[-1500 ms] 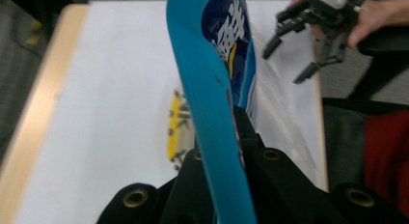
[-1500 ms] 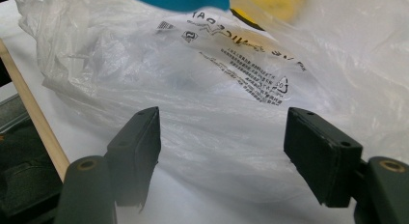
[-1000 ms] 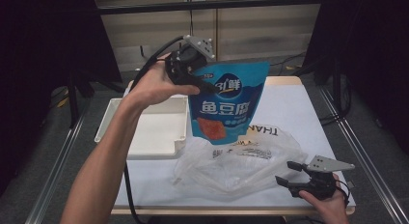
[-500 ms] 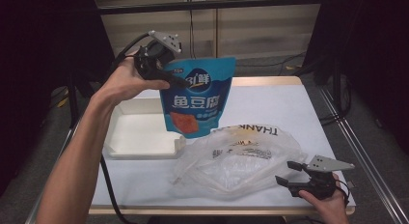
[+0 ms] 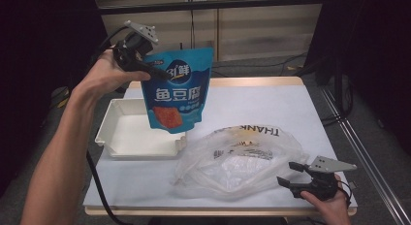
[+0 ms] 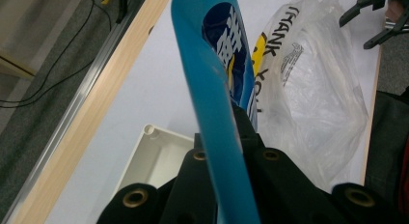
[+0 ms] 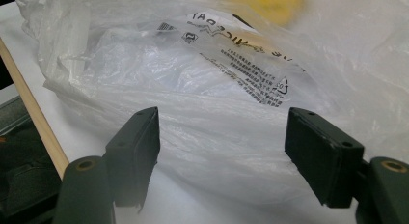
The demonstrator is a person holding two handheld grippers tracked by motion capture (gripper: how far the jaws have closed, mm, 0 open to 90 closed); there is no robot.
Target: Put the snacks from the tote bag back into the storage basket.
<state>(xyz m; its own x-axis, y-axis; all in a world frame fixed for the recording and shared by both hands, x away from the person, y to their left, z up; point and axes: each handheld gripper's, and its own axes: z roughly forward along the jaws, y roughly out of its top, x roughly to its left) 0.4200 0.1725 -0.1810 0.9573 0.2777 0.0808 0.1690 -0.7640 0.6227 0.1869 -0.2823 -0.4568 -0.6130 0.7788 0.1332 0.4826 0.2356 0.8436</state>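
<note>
A blue snack pouch (image 5: 177,96) with white characters hangs in the air over the right end of the white tray (image 5: 127,137). My left gripper (image 5: 162,73) is shut on the pouch's top left edge, held high at the back left. In the left gripper view the pouch (image 6: 217,89) runs edge-on between the jaws. A crumpled clear plastic bag (image 5: 240,159) printed THANK YOU lies at the table's front right. My right gripper (image 5: 289,172) rests open at the front right corner, its jaws pointing at the bag (image 7: 231,98) and apart from it.
The table has a white top (image 5: 291,108) and a wooden edge (image 5: 242,82). Cables trail over the grey floor behind. A black cable hangs from my left gripper down past the table's front left corner.
My left hand has carried the pouch leftward, from above the bag's back edge to above the tray. The right gripper has stayed still.
</note>
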